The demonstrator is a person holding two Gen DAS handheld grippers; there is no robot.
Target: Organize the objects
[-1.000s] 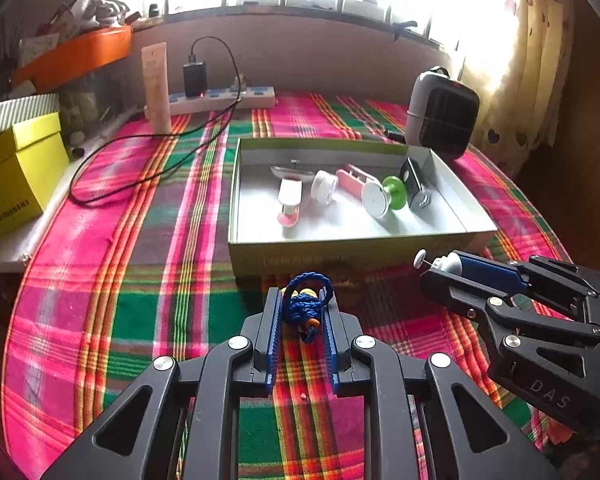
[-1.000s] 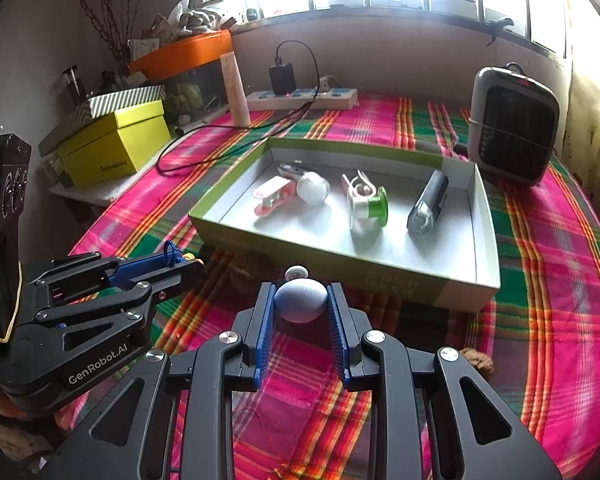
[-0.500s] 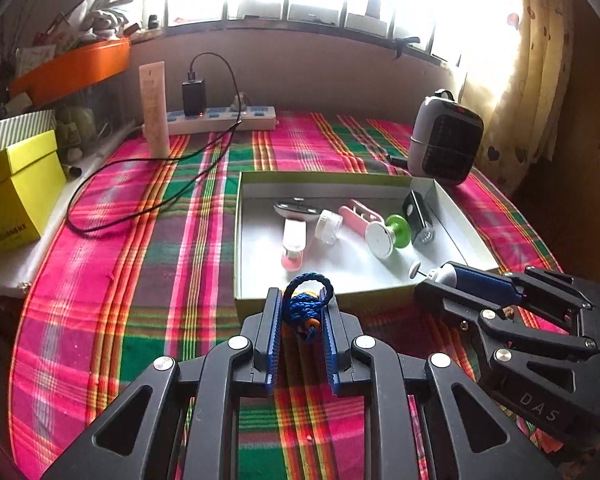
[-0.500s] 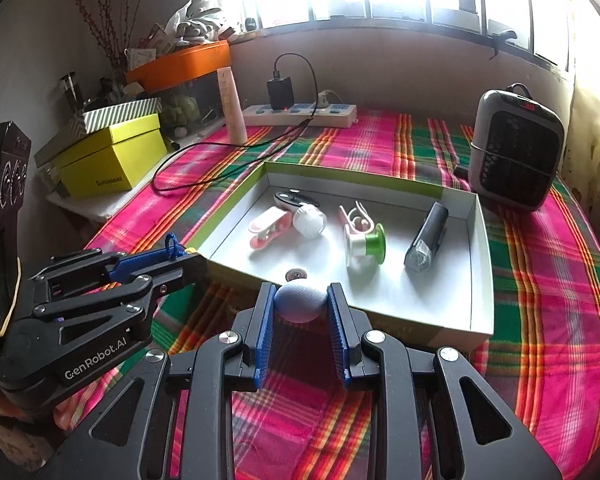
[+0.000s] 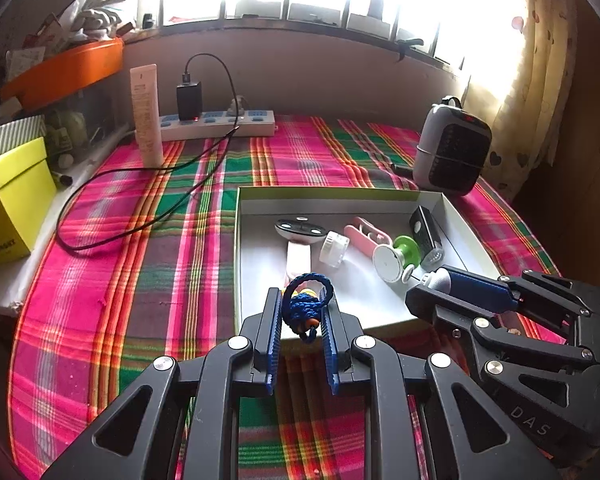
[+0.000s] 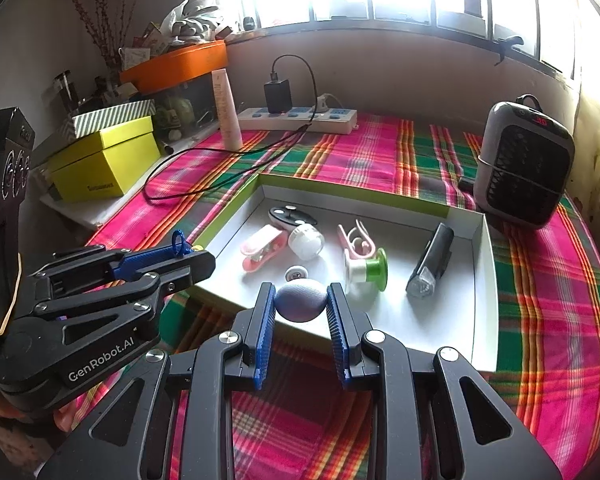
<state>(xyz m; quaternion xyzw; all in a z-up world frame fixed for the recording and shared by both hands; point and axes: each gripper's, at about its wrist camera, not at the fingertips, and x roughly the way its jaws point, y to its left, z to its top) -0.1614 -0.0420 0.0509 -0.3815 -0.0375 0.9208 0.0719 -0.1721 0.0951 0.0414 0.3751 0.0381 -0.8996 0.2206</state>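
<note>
My left gripper [image 5: 301,312] is shut on a blue braided cord charm [image 5: 305,308] with an orange bead, held just over the near wall of the white open box [image 5: 452,216]. My right gripper [image 6: 301,307] is shut on a grey-lilac egg-shaped thing [image 6: 301,305] with a small white cap, above the same near wall [image 6: 485,296]. In the box lie a pink clip [image 6: 260,248], a white round jar [image 6: 307,241], a green and white spool [image 6: 366,270], a black torch [image 6: 432,260], a black oval piece [image 6: 291,216] and a pink hair clip [image 6: 354,240]. Each gripper shows in the other's view, the left gripper [image 6: 196,258] and the right gripper [image 5: 428,286].
A chequered pink and green cloth [image 5: 140,248] covers the table. At the back stand a power strip [image 5: 220,124] with a charger and black cable [image 5: 140,208], and a tall tube [image 5: 146,116]. A small heater [image 6: 528,164] stands at the right, a yellow box [image 6: 104,168] at the left.
Both grippers have moved forward toward the box with their loads. The box now lies closer beneath them, with the fingertips over its near wall instead of short of it.
</note>
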